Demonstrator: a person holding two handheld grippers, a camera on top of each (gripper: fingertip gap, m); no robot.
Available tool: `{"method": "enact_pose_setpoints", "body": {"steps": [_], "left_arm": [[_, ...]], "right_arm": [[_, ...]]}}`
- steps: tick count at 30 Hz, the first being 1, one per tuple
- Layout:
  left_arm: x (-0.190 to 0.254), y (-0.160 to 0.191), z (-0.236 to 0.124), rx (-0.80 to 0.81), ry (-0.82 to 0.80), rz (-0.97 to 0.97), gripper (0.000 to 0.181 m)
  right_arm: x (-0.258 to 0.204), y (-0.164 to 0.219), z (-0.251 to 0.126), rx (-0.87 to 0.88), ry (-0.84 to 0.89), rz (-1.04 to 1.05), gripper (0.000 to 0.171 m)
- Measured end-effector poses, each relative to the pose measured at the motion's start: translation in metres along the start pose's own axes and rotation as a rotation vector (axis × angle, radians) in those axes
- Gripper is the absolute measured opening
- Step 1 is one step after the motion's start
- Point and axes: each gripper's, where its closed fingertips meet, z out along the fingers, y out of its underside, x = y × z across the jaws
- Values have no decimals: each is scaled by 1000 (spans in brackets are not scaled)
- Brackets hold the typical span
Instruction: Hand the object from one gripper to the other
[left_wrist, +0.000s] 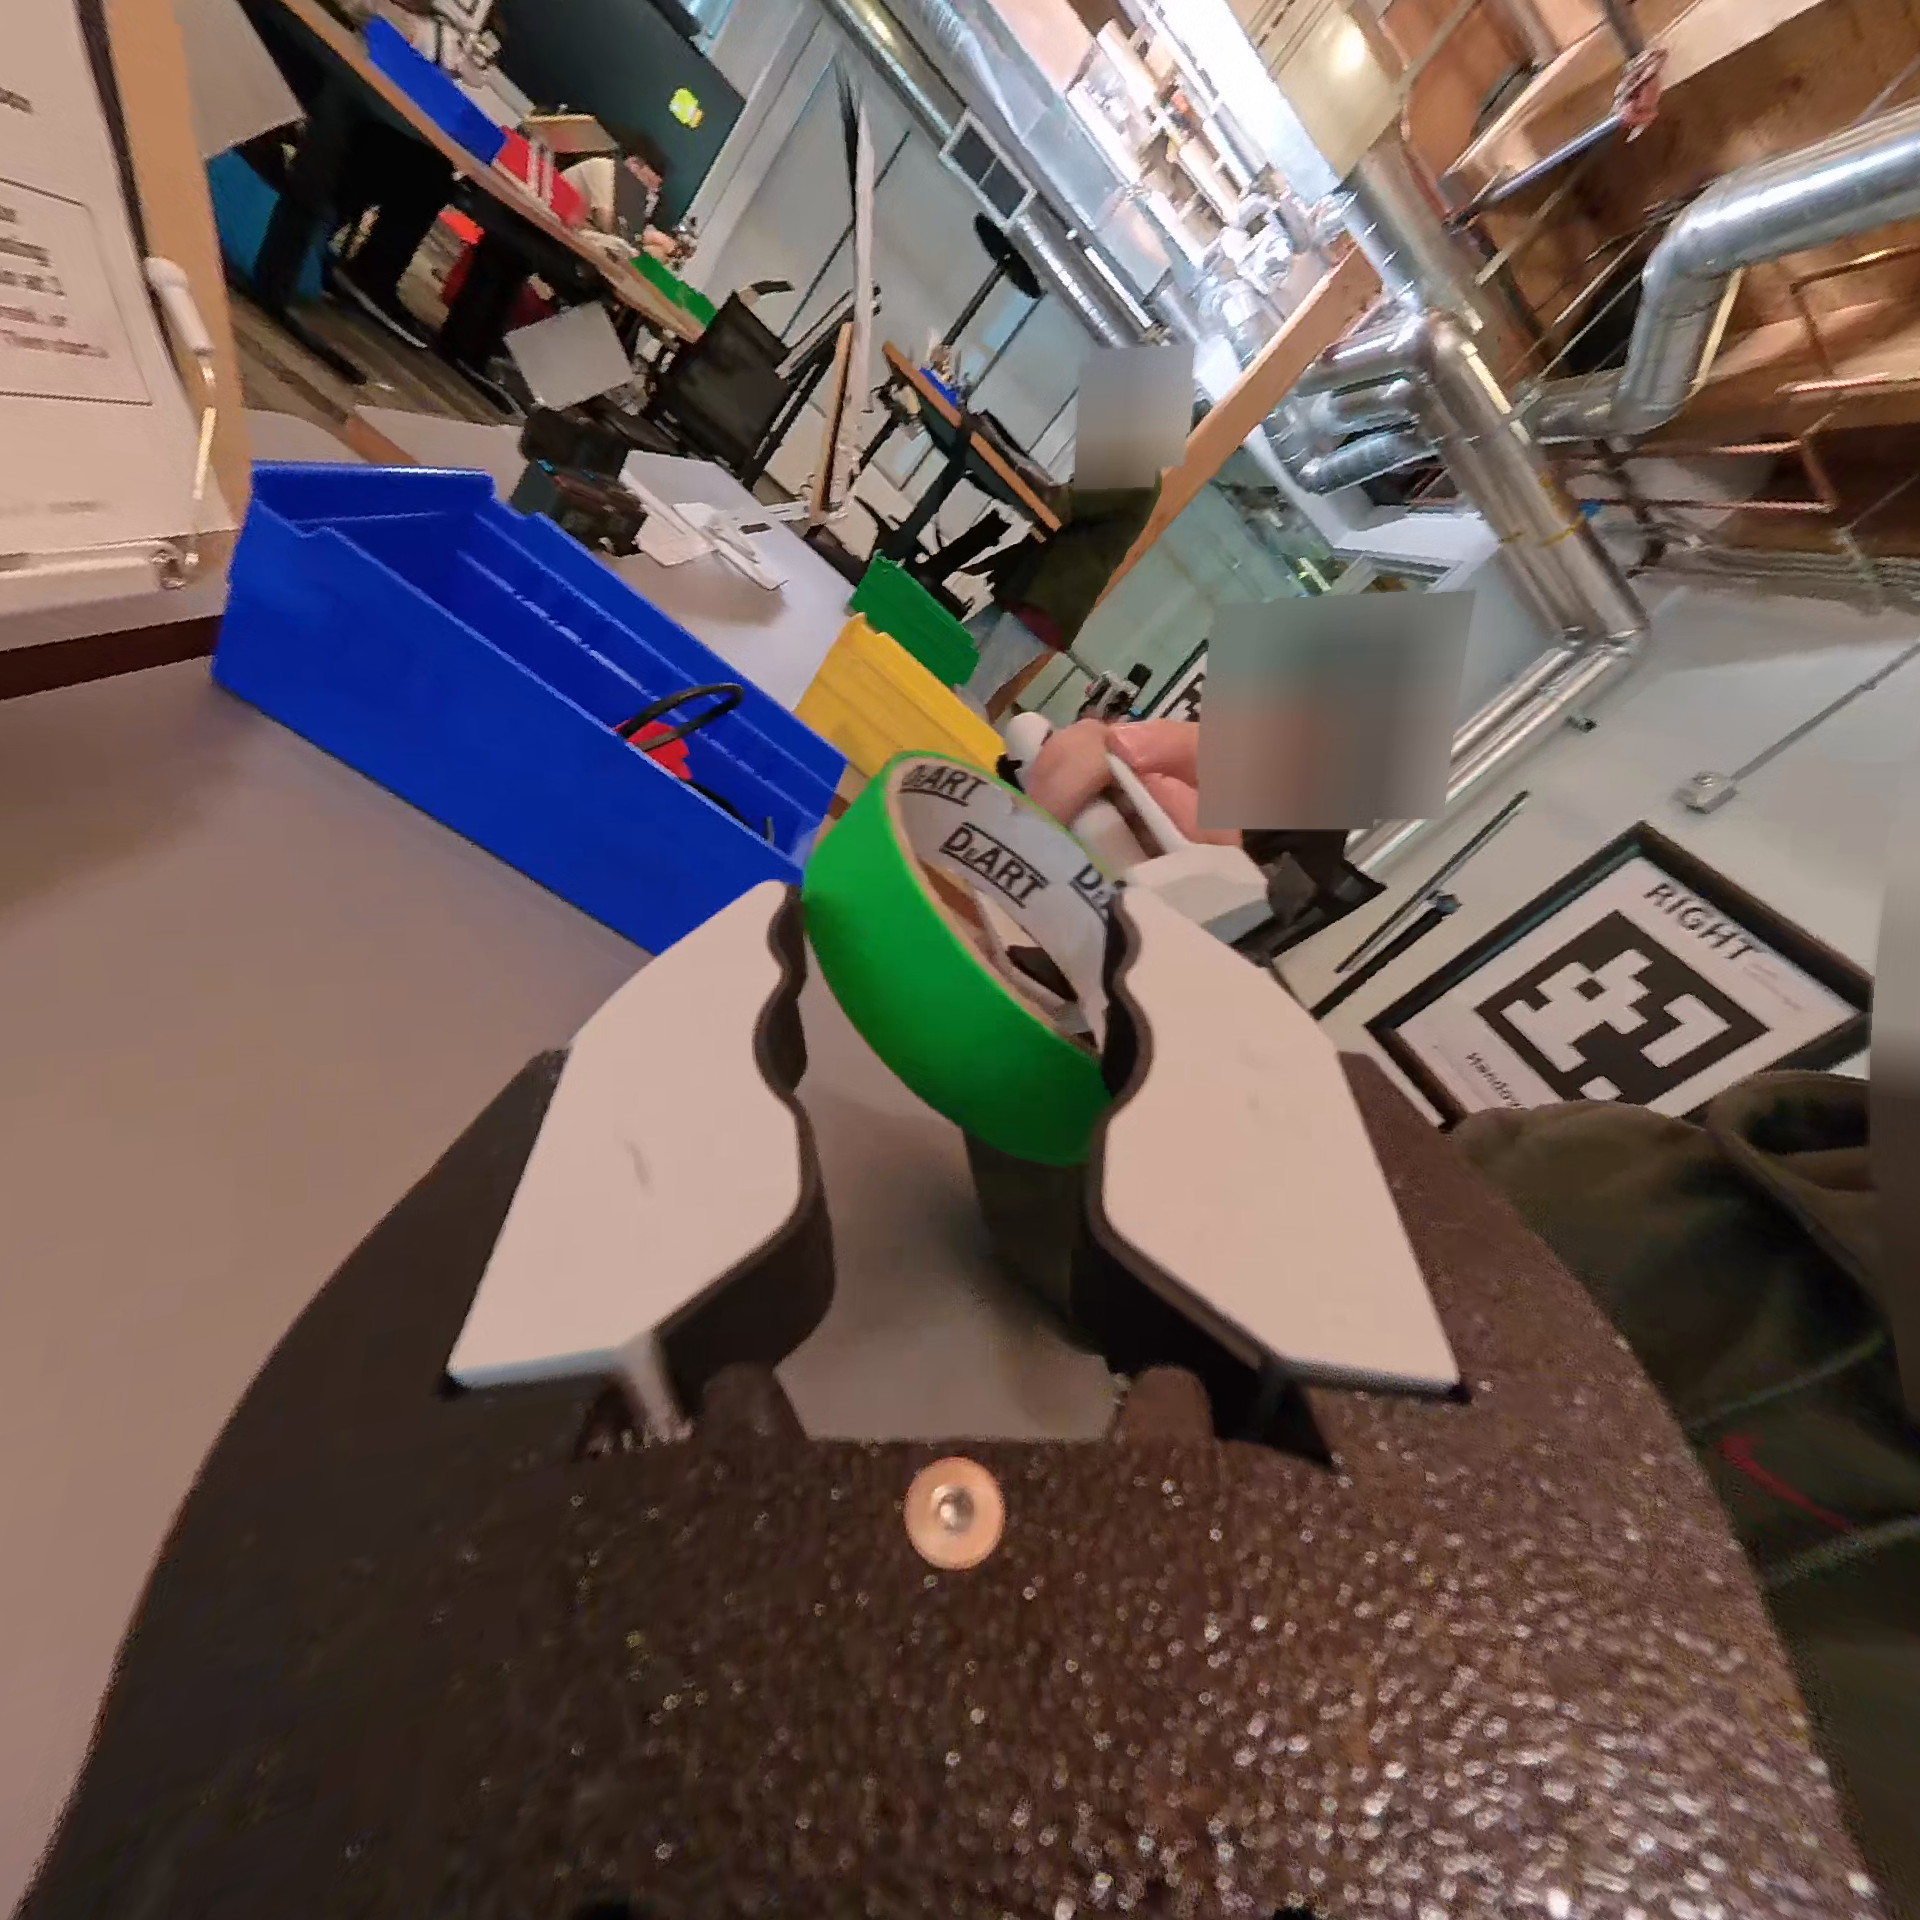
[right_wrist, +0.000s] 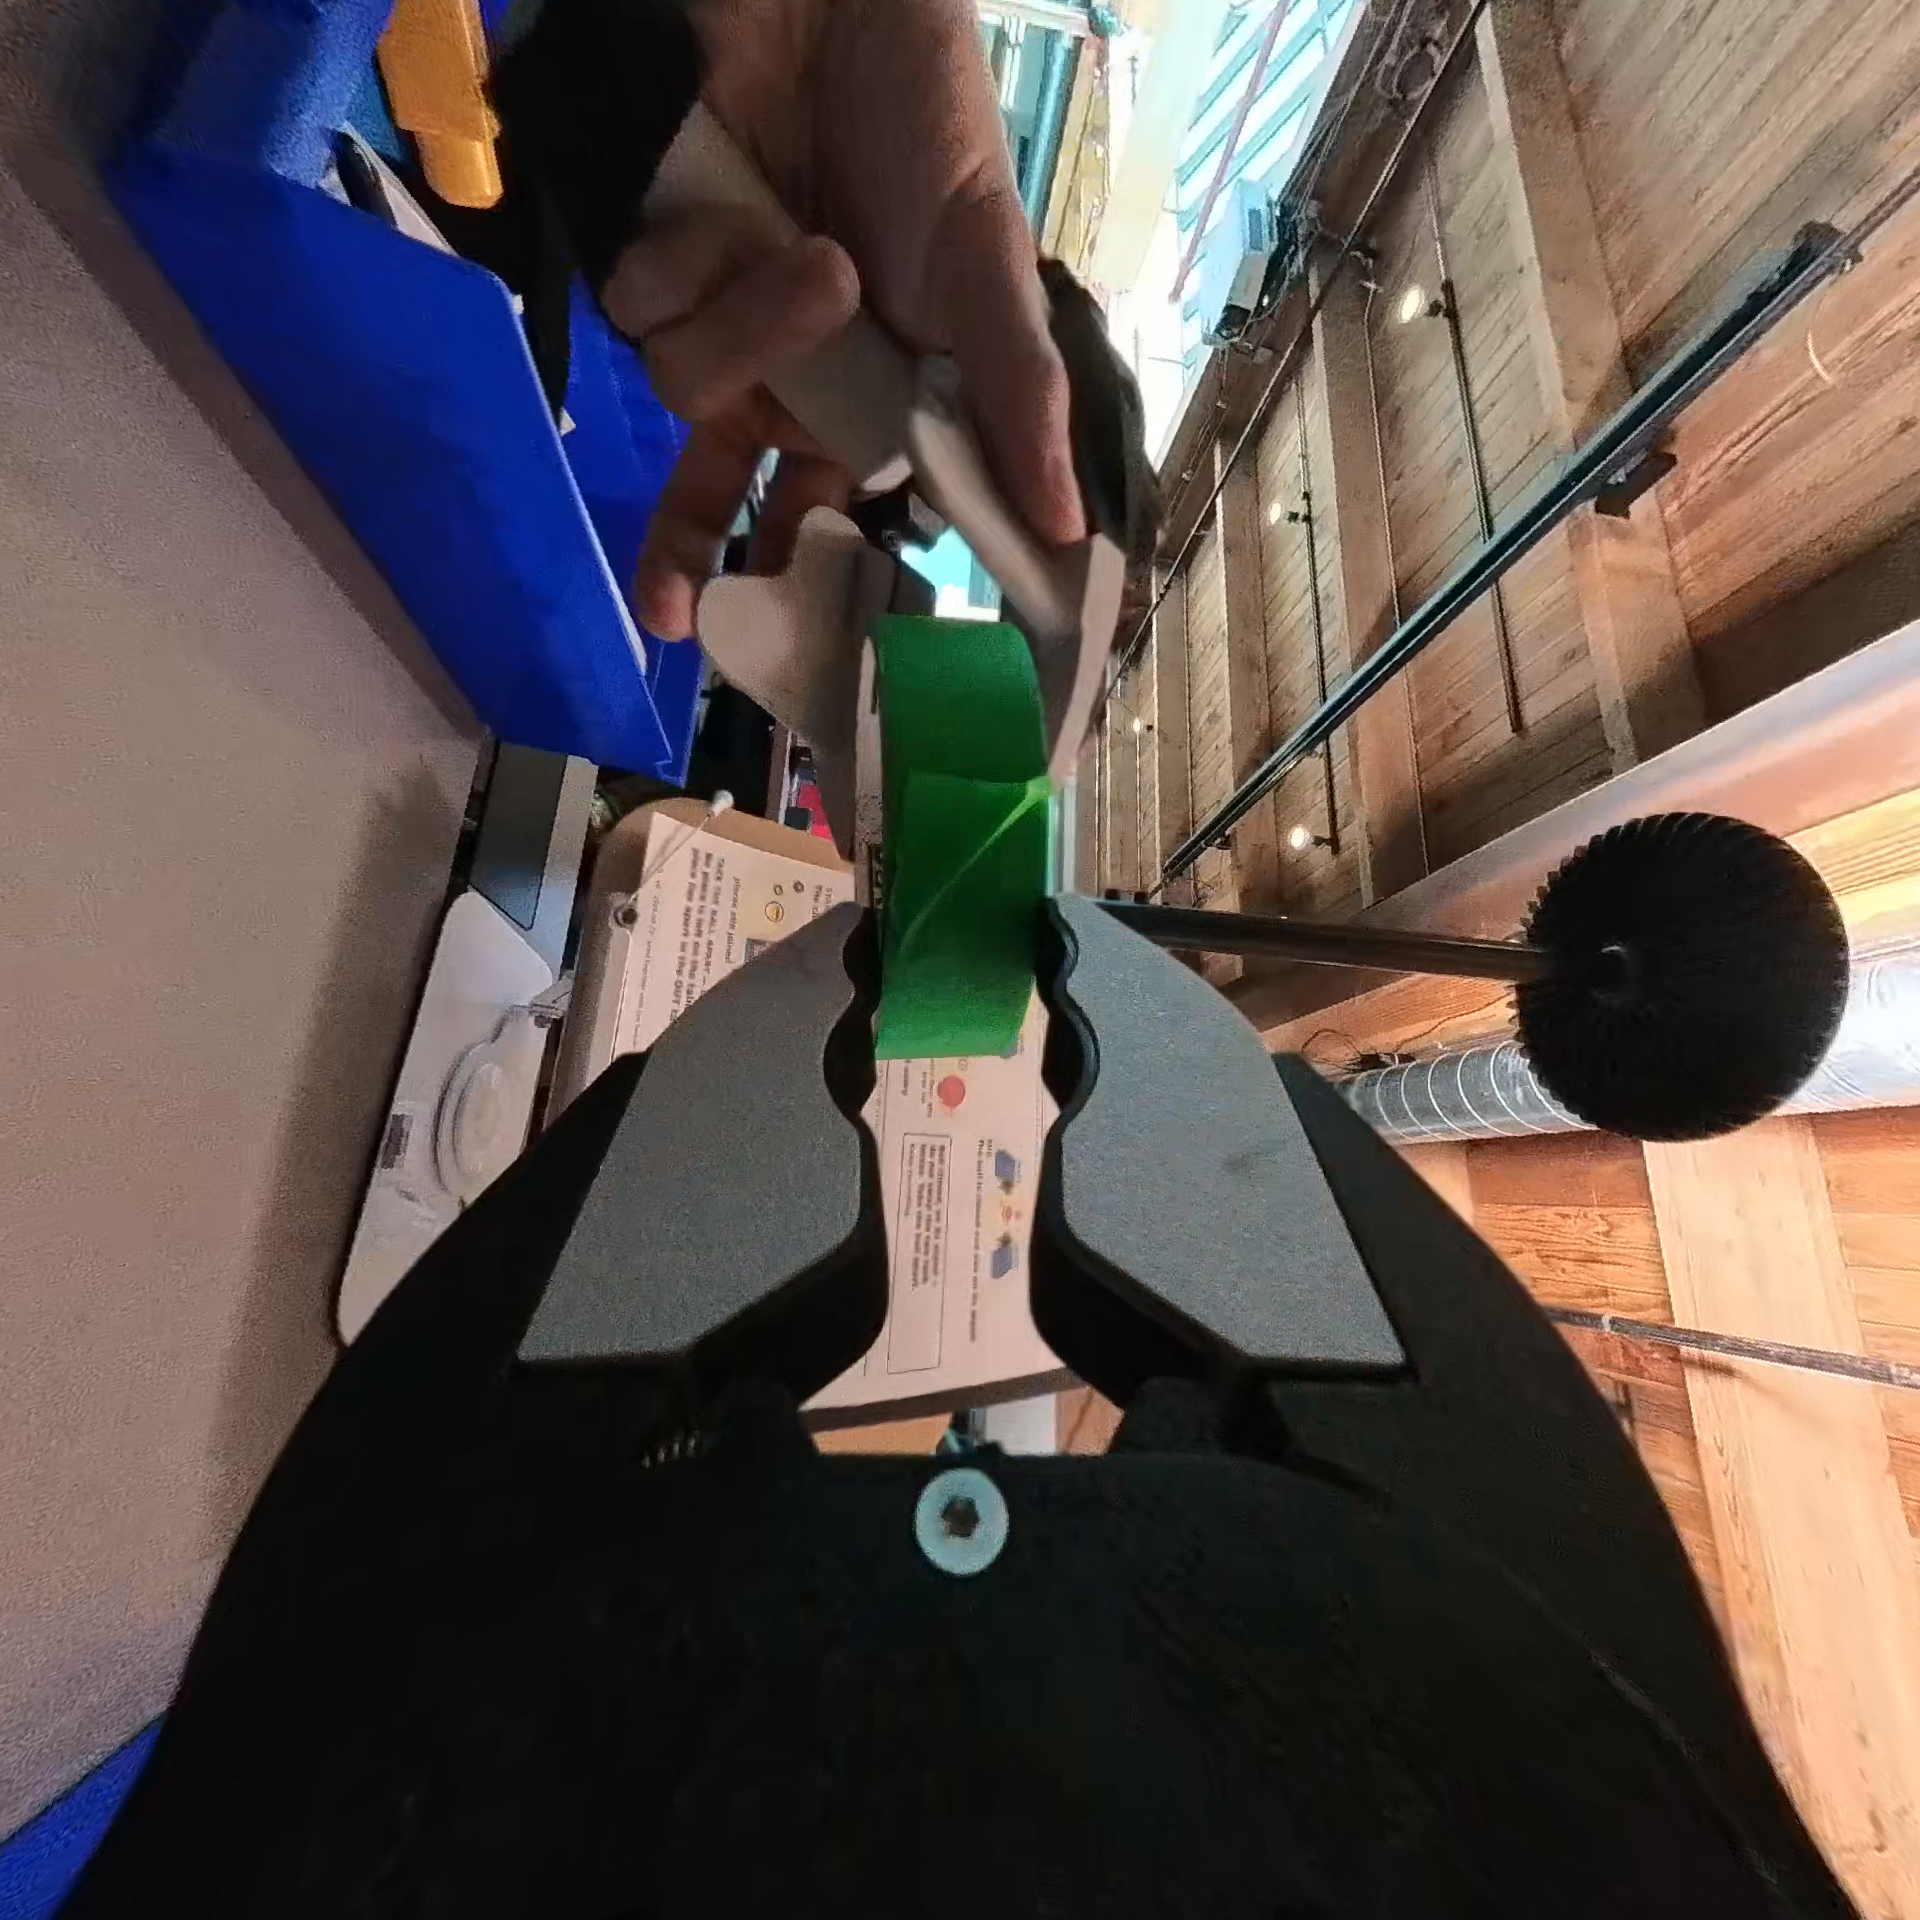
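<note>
A green tape roll (left_wrist: 935, 1029) is held in the air between the two grippers. In the left wrist view it sits tilted between my left gripper's (left_wrist: 951, 935) grey fingertips and touches both pads. In the right wrist view the roll (right_wrist: 961, 894) is seen edge-on. My right gripper (right_wrist: 956, 935) has its dark fingertips pressed on the roll's two flat sides at the near end. The left gripper's fingers (right_wrist: 774, 649), held by a hand (right_wrist: 883, 208), clamp the far end. A hand on the right gripper's handle (left_wrist: 1091, 764) shows behind the roll.
A grey table (left_wrist: 260, 935) lies below, with a blue bin (left_wrist: 468, 665) holding cables, and yellow (left_wrist: 894, 707) and green (left_wrist: 914, 613) bins beyond. A cardboard box with printed sheets (right_wrist: 717, 894) stands close behind the roll. A black-and-white marker board (left_wrist: 1621, 997) stands at the right. One gripper's finger ends stand about 4 cm off the other's.
</note>
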Motion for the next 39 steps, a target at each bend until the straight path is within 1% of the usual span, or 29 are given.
{"method": "enact_pose_setpoints", "body": {"steps": [1,2,3,5,6,7,8,9,11,12,14,16,17,18,20,23,25,27,28,30,32,33,36,37,38,39], "left_arm": [[-4,0,-2,-1,-25,12,45],[-5,0,-3,0,-35,22,39],[-6,1,-4,-6,-41,32,37],[-11,-3,-4,18,-83,78,23],[-12,-7,-4,43,-90,97,18],[-14,-10,-4,62,-104,112,11],[-17,-13,-6,80,-129,134,4],[-18,-18,-8,113,-136,162,4],[-19,-26,-13,159,-165,194,3],[-25,-27,-14,155,-239,241,3],[-32,-33,-18,157,-389,394,3],[-25,-41,-16,196,-436,501,3],[-19,-45,-14,221,-441,547,3],[-16,-46,-11,227,-451,585,3],[-16,-50,-10,242,-525,670,3],[-12,-62,-17,307,-622,802,3],[-13,-67,-24,317,-736,913,3],[-12,-70,-25,310,-820,1012,3],[-8,-70,-23,320,-834,1061,3],[-3,-70,-17,326,-855,1133,3],[1,-67,-9,310,-868,1206,3],[3,-67,-7,316,-878,1237,3],[-2,-63,-4,289,-887,1228,5],[-3,-62,-4,294,-878,1203,16],[-5,-62,-4,298,-867,1171,34],[-7,-62,-4,291,-857,1128,43]], "right_arm": [[1,0,0,-1,12,-1,29],[2,1,0,0,21,3,29],[2,2,0,-1,20,17,29],[8,6,-1,1,84,94,30],[11,8,-1,19,109,171,34],[11,10,-2,41,96,271,42],[10,15,-4,58,75,391,47],[8,19,-4,80,49,527,51],[6,20,-6,158,-19,810,53],[8,18,-6,204,-36,957,55],[18,18,-2,269,-47,1245,64],[22,18,5,295,-84,1516,72],[23,16,9,308,-95,1620,73],[24,16,13,301,-89,1712,67],[27,17,16,296,-56,1828,65],[28,24,16,240,2,1868,62],[36,24,14,273,44,1910,61],[33,20,15,254,6,1932,58],[28,20,17,225,-12,1918,58],[27,25,18,185,36,1884,55],[28,30,18,168,91,1848,36],[27,36,17,133,126,1820,34],[21,42,17,96,93,1729,27],[20,47,15,81,95,1717,27],[18,54,13,46,99,1694,27],[15,65,8,-6,110,1659,27]]}}
